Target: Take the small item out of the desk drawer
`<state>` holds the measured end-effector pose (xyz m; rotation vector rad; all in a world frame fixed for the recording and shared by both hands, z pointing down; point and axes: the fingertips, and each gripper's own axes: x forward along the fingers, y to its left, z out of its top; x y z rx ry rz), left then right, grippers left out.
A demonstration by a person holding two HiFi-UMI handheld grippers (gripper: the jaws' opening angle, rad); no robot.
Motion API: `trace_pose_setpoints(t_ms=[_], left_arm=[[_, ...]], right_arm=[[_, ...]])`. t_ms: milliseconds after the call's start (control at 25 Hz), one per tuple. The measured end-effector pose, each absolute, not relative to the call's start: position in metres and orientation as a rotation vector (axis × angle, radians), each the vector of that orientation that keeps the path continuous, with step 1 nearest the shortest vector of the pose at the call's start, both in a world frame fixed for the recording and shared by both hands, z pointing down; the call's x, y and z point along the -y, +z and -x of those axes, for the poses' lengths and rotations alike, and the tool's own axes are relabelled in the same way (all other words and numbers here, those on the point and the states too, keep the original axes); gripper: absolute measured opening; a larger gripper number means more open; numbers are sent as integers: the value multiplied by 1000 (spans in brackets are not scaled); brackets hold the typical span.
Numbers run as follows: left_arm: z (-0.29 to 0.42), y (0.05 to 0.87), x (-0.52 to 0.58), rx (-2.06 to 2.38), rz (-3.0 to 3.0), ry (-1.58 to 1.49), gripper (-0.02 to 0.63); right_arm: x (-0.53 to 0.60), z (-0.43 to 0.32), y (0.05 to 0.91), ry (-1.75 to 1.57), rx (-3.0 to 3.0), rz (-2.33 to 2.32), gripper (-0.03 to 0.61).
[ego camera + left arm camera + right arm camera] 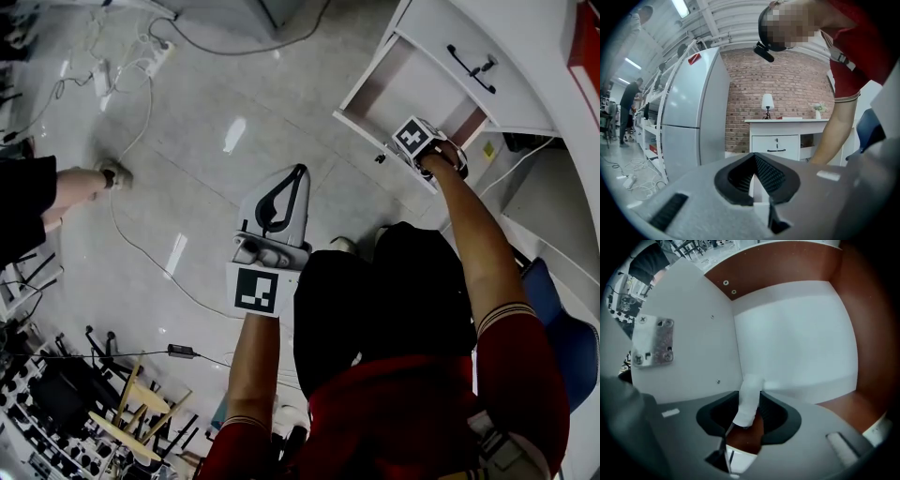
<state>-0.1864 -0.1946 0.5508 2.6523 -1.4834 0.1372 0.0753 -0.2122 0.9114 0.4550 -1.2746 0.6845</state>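
Observation:
The white desk's drawer [373, 92] stands pulled out at the upper right of the head view. My right gripper [424, 148] reaches steeply down into it. In the right gripper view the drawer [797, 338] has a white floor and brown walls. A small white item [749, 401] stands slightly tilted between the jaws of the right gripper [751, 392], which are apart about the item's width, close on both sides of it. My left gripper [298, 175] is held in front of my body over the floor, shut and empty; its tips [753, 157] meet.
A closed drawer with a black handle [469, 66] sits beside the open one. Cables and a power strip [103, 77] lie on the floor. Another person's leg [84, 183] is at the left, a blue chair [553, 323] at the right, and a grey cabinet [689, 108] by a brick wall.

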Motion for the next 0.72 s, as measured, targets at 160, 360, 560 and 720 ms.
trace_pose_setpoints(t_ms=[160,360,560,720], left_arm=[[194,553,191,1500,-2633,145,3],[201,548,189,1504,-2616,154,3],[193,539,192,1482,-2606,144,3],[179,528,196,1438,-2617,155,3]], right_arm=[[208,-77,917,681,1239,-440,99],[204,-72,908,752,1281,-472,60],[217,-72,890,763,1386,-577,40],[231,-70,861,732,1484,-651,25]])
